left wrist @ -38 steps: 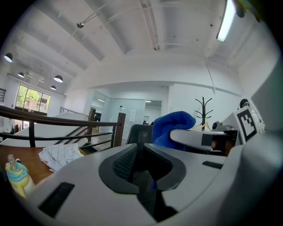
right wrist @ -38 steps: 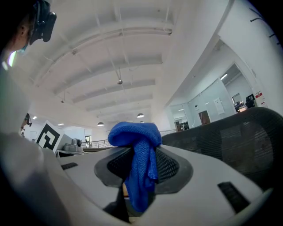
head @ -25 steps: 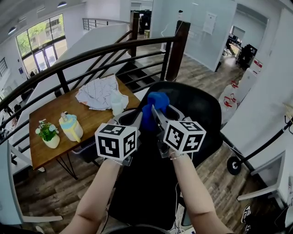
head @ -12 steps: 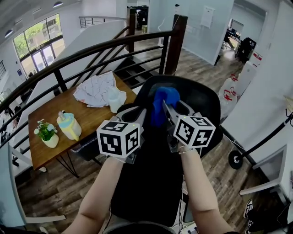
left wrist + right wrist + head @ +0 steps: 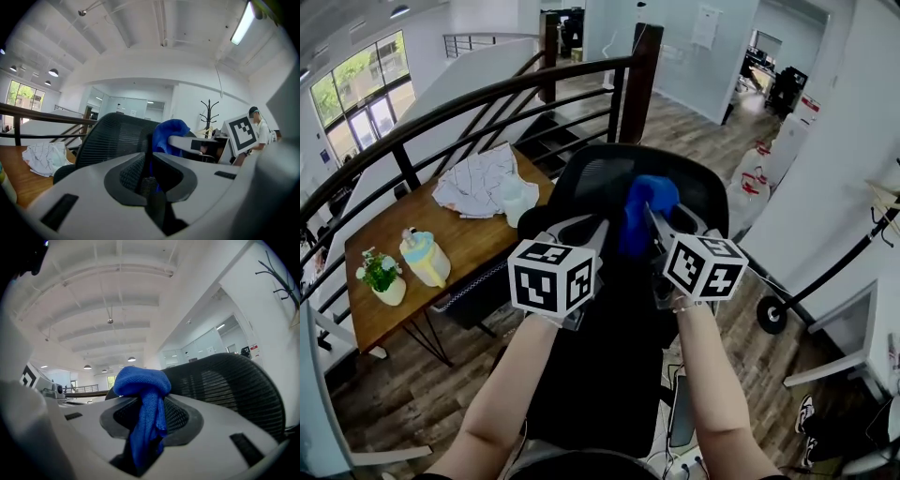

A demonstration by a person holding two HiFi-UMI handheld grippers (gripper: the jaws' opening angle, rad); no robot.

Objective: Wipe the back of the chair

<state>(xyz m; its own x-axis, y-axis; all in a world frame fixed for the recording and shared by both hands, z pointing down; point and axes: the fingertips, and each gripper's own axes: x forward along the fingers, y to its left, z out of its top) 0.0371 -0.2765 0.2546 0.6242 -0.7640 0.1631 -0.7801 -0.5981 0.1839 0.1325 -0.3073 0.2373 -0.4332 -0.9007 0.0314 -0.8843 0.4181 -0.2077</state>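
Pinching blue cloth (image 5: 140, 380), right claw (image 5: 144, 406) at chair back (image 5: 600, 178); left claw (image 5: 149, 159) closed (empty); wooden table (image 5: 473, 248) beyond.

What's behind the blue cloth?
The chair's black mesh back, right behind the cloth held in the right gripper. The patch it covers is hidden, so contact can't be told.

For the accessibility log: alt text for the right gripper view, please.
The right gripper is shut on a bunched blue cloth, held in front of the black mesh chair back. A white ceiling fills the background above.
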